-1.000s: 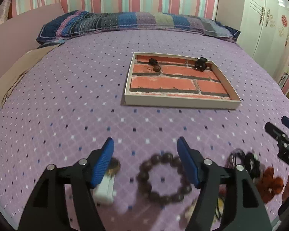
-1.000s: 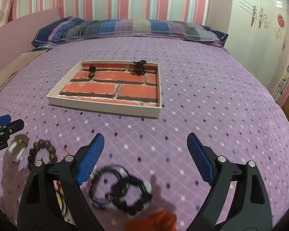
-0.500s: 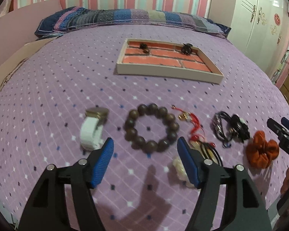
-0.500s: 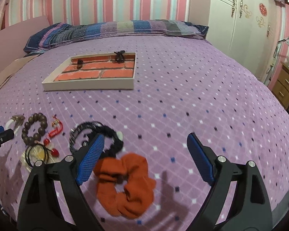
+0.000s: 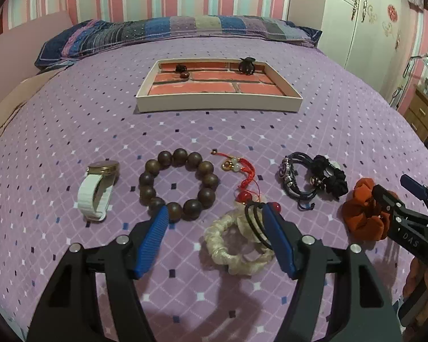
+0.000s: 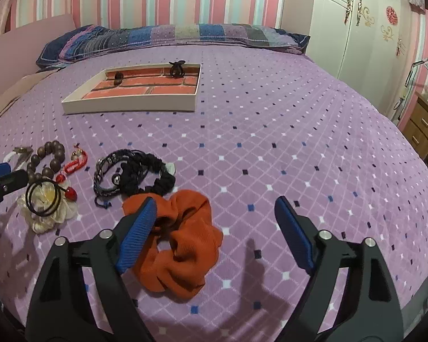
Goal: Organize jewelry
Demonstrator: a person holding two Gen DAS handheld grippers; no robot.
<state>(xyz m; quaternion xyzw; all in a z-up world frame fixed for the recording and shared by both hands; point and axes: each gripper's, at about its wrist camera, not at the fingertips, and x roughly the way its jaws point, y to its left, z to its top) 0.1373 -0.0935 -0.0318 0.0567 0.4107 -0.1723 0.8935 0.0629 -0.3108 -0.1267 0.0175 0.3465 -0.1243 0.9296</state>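
As both hands drew back, cream scrunchie (image 5: pixel 236 245) now visible, left gripper (image 5: pixel 214 225) wide, empty, right gripper (image 6: pixel 214 219) closing, empty

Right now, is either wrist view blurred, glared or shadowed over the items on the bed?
Left wrist view: sharp, fisheye-curved; tool shadow on the purple bedspread, round brown wooden bead bracelet unshaded. Right wrist view: sharp; shadows fall nearer than the orange fabric scrunchie; no glare.
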